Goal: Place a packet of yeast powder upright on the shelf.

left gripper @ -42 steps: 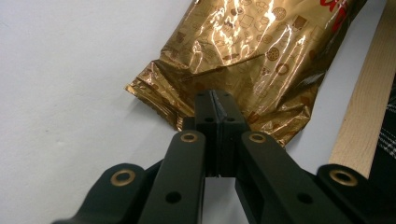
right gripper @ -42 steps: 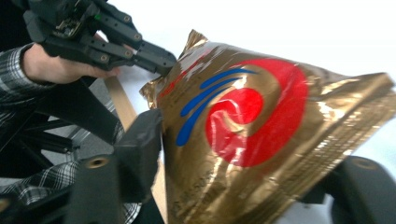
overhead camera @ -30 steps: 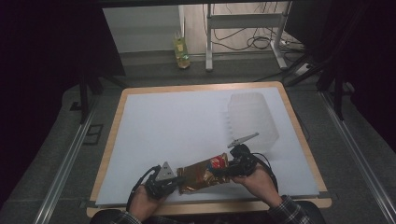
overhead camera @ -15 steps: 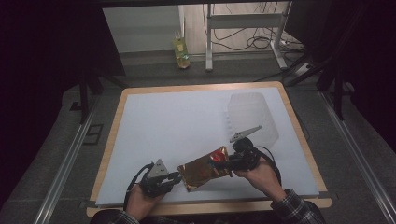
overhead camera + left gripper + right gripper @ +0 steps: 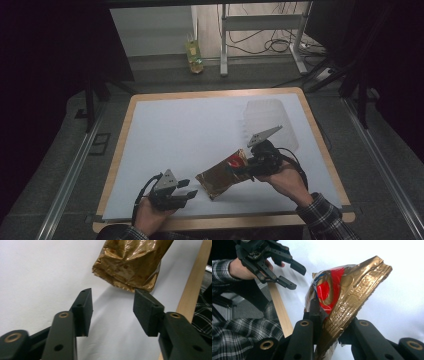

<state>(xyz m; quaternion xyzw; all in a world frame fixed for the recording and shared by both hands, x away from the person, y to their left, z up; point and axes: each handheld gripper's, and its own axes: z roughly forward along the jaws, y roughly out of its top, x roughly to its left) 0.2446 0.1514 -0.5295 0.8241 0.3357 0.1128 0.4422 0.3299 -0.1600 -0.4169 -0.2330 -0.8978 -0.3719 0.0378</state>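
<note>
Gold snack bag [image 5: 347, 292] between right gripper [image 5: 329, 325] jaws.

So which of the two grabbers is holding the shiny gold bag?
The right gripper: its jaws are shut on the crinkly gold foil snack bag. The left gripper is open and apart from the bag.

High view overhead, facing forward; gripper views low, close, perhaps sharing the gold bag [image 5: 222, 176].

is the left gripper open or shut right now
Open. The left gripper has its jaws spread with bare white table between them; the gold snack bag lies just beyond the tips, pinched instead by the right gripper.
</note>
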